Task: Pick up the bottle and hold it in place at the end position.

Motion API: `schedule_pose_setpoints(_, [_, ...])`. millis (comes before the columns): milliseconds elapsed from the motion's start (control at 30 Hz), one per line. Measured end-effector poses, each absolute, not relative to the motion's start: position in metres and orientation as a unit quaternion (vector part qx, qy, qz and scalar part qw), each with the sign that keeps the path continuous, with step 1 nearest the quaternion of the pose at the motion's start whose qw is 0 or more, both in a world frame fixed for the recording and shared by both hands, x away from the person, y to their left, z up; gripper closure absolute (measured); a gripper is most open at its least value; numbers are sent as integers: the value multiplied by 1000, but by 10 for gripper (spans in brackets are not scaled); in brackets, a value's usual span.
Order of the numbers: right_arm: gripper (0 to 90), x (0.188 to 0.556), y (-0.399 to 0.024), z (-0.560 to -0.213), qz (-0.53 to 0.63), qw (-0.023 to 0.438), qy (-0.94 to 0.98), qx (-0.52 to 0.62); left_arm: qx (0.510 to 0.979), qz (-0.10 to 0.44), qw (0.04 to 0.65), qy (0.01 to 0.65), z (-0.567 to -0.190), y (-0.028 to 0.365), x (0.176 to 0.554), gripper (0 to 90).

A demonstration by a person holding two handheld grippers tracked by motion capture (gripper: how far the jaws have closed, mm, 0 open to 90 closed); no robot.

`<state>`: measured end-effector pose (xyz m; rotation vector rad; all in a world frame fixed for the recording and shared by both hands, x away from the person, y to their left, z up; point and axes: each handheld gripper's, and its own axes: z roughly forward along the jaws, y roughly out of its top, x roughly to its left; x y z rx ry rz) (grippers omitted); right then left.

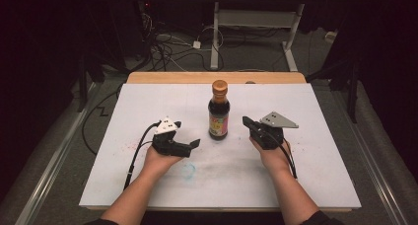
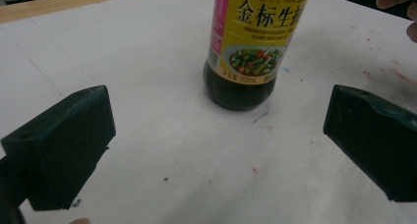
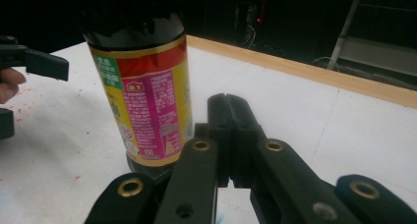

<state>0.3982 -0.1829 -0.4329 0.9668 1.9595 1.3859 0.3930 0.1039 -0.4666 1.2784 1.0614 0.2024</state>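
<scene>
The bottle stands on the table at my twelve o'clock; my left gripper sits at its seven, my right gripper at its four.

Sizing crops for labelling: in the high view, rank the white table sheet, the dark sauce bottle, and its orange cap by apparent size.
1. White paper sheet covering the table
2. Dark glass sauce bottle with yellow label
3. Its orange cap
</scene>
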Motion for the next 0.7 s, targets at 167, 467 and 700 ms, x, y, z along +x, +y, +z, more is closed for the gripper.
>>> schedule_pose_setpoints(167, [900,402,-185,-433,515,267,729,363,561,82,678,468,-464,95,401,0])
schedule_pose_setpoints(467, [900,408,-187,-426,516,268,727,365,563,73,682,460,-459,80,413,0])
schedule_pose_setpoints(700, [900,412,-187,-413,515,278,726,362,570,66,685,448,-453,65,421,0])
